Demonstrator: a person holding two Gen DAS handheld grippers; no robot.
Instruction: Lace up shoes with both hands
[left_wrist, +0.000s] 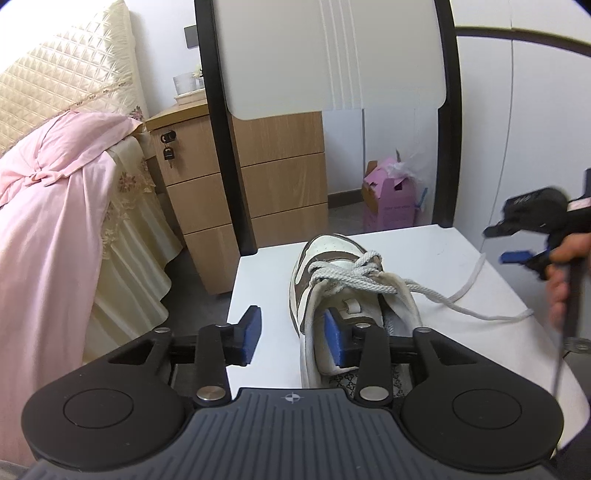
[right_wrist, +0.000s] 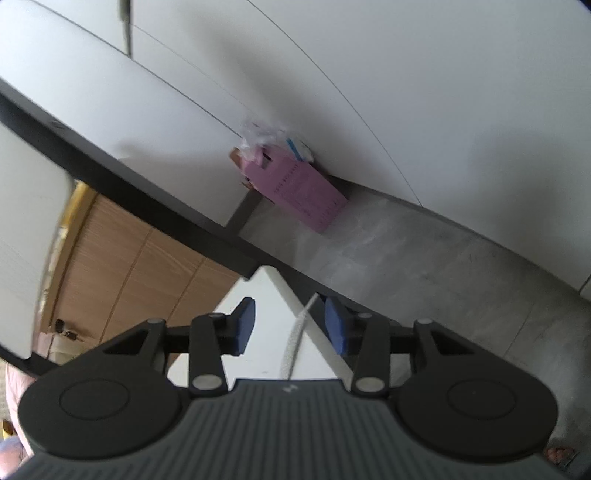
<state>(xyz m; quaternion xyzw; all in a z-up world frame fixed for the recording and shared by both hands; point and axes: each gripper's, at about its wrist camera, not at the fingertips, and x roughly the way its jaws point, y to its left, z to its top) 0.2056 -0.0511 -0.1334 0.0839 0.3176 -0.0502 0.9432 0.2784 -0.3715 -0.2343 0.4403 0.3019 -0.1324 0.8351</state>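
Item: we see a brown-and-white sneaker (left_wrist: 332, 295) mid-table (left_wrist: 424, 251), toe toward the far edge, its lace (left_wrist: 461, 299) trailing to the right edge. Left gripper (left_wrist: 293, 334): jaws spread, pinching nothing. Right gripper (right_wrist: 288, 325): jaws spread, lace lying loose between them.

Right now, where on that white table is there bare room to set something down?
Bare white table lies left of the brown-and-white sneaker, toward the wooden drawer cabinet. Another patch sits behind the toe. The right side is crowded: loose white lace trails there.
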